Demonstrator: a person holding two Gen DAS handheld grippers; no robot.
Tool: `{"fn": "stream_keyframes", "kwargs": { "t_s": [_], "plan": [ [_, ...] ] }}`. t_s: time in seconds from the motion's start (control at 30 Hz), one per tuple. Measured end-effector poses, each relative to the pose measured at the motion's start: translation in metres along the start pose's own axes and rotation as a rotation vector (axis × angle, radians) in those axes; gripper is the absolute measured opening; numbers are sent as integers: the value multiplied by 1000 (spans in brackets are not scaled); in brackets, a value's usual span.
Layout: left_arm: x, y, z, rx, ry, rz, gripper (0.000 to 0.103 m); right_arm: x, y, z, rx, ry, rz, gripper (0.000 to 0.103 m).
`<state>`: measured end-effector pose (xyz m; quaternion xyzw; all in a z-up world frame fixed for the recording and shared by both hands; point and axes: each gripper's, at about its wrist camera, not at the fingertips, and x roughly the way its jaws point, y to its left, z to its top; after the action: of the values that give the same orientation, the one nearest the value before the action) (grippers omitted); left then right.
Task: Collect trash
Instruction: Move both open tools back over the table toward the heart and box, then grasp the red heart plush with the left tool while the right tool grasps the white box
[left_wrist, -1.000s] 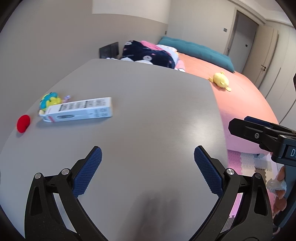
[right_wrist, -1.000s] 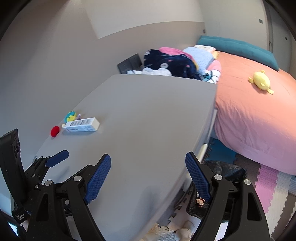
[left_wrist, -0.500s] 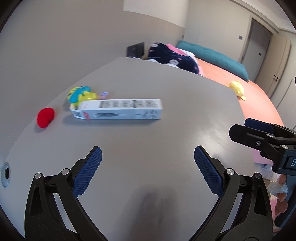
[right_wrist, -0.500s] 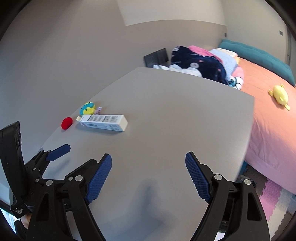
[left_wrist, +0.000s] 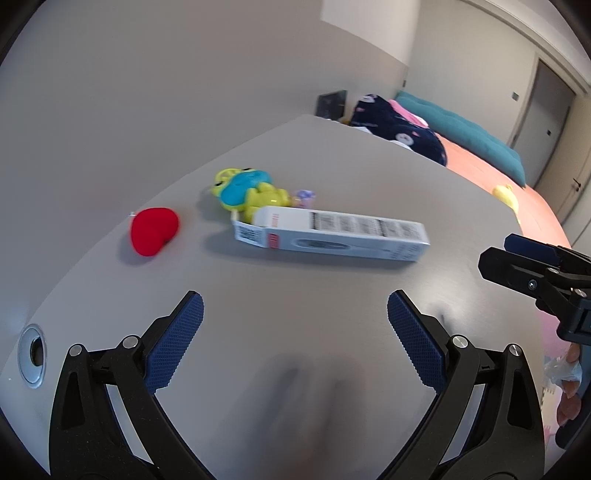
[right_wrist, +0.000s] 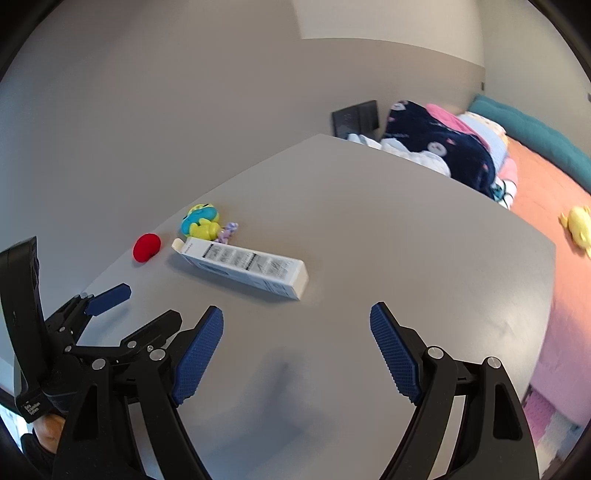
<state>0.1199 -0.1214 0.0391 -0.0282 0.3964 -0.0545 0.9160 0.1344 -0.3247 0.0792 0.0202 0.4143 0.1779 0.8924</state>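
Observation:
A long white carton (left_wrist: 332, 236) with an open end flap lies flat on the grey table (left_wrist: 295, 295); it also shows in the right wrist view (right_wrist: 245, 266). My left gripper (left_wrist: 295, 321) is open and empty, a short way in front of the carton. My right gripper (right_wrist: 297, 332) is open and empty, just short of the carton's near end. The left gripper's fingers (right_wrist: 109, 297) show at the left of the right wrist view. The right gripper's fingers (left_wrist: 532, 258) show at the right of the left wrist view.
A red soft heart (left_wrist: 153, 230) and a yellow-and-blue toy (left_wrist: 247, 190) lie behind the carton, with a small purple piece (left_wrist: 304, 195). A metal grommet (left_wrist: 32, 356) sits at the table's left. A bed with an orange cover (right_wrist: 546, 192), clothes (right_wrist: 439, 147) and a yellow plush (right_wrist: 578, 225) lies to the right.
Both grippers have moved forward and leftward over the table, so the carton and toys are now closer and more central. Both stay open.

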Motion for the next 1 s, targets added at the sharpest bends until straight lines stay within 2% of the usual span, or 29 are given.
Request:
{"fn": "stream_keyframes", "kwargs": {
  "t_s": [0.33, 0.53, 0.8, 1.0],
  "plan": [
    [17, 31, 15, -40, 0, 43, 97, 33, 18, 23, -63, 30, 16, 83],
    [22, 58, 21, -76, 2, 76, 97, 53, 37, 38, -191, 45, 34, 83],
    [26, 82, 26, -125, -7, 102, 97, 80, 55, 34, -321, 76, 56, 83],
    [32, 81, 27, -109, 5, 111, 97, 98, 61, 28, -382, 88, 23, 81]
  ]
}}
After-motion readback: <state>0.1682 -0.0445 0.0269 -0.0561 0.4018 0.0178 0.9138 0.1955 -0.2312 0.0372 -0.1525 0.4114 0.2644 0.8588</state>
